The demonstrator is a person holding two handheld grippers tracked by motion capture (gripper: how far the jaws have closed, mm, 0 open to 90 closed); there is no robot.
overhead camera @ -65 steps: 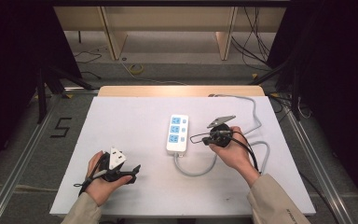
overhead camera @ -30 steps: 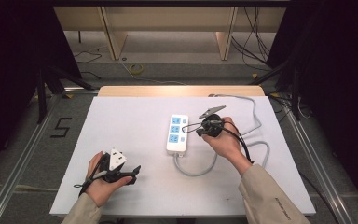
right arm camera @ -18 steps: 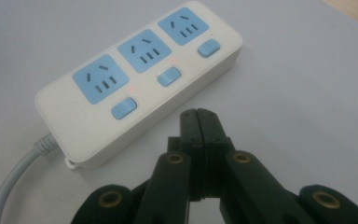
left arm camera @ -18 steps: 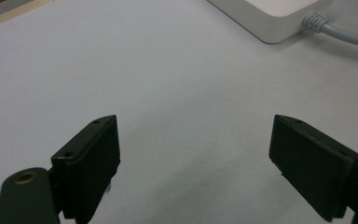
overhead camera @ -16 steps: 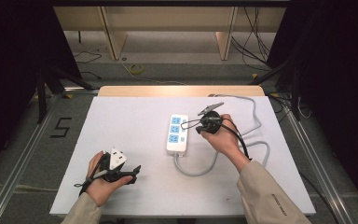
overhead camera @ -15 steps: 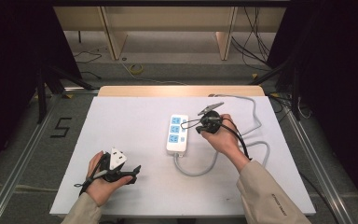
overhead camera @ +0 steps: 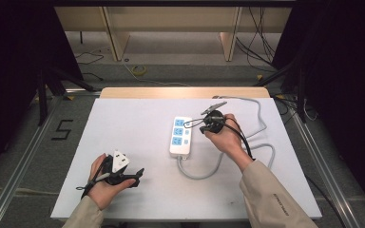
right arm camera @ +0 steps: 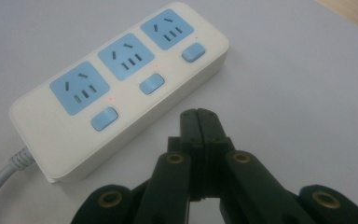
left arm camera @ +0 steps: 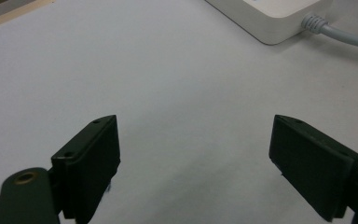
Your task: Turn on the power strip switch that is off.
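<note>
A white power strip point(overhead camera: 180, 135) with three blue sockets and three blue switches lies in the middle of the table. In the right gripper view the power strip point(right arm camera: 121, 88) shows small red lights beside its switches. My right gripper point(overhead camera: 190, 123) hovers at the strip's right side, and its jaws are shut with nothing between them point(right arm camera: 198, 114). My left gripper point(overhead camera: 135, 173) rests near the table's front left, well away from the strip. Its jaws stand wide open over bare table point(left arm camera: 196, 154), with a corner of the strip point(left arm camera: 279, 18) far ahead.
The strip's grey cable point(overhead camera: 204, 175) loops across the table to the right and runs off the far right corner. The white table top point(overhead camera: 123, 118) ends in a wooden strip point(overhead camera: 180, 92) at the far edge. Floor and cables lie beyond.
My right gripper has moved away from the person and leftward, up to the strip's right side, with its jaws shut throughout. The left hand has not moved.
</note>
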